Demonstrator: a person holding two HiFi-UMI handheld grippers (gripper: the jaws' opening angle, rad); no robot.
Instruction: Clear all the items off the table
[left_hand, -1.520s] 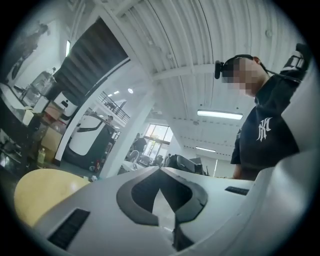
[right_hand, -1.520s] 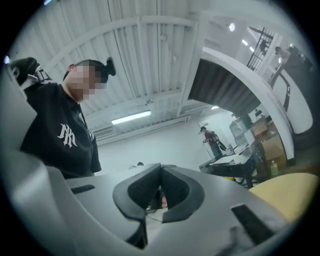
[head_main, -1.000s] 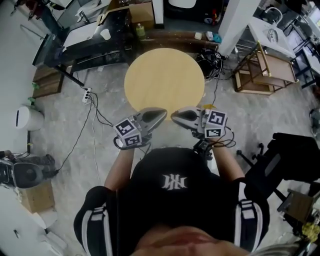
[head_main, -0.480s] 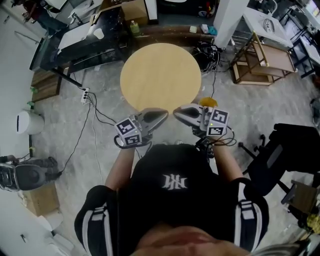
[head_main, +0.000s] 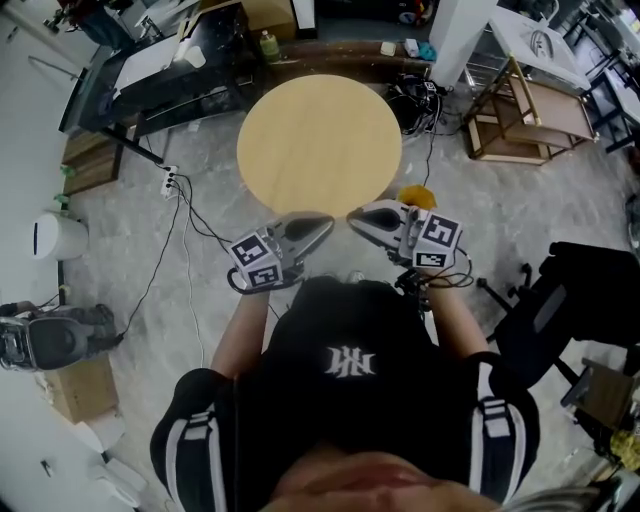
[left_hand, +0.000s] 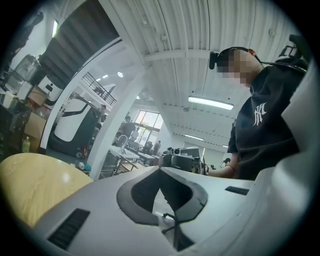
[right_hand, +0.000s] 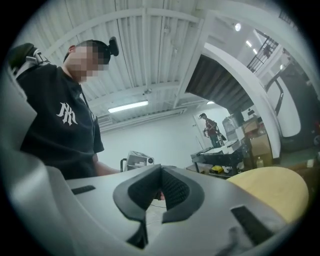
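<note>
Table (head_main: 320, 130) at upper centre of the head view looks bare, left gripper (head_main: 322, 223) and right gripper (head_main: 355, 218) both closed on nothing, tips near each other just below its rim, so the likeliest slip is tips knocking together or bumping that rim.
</note>
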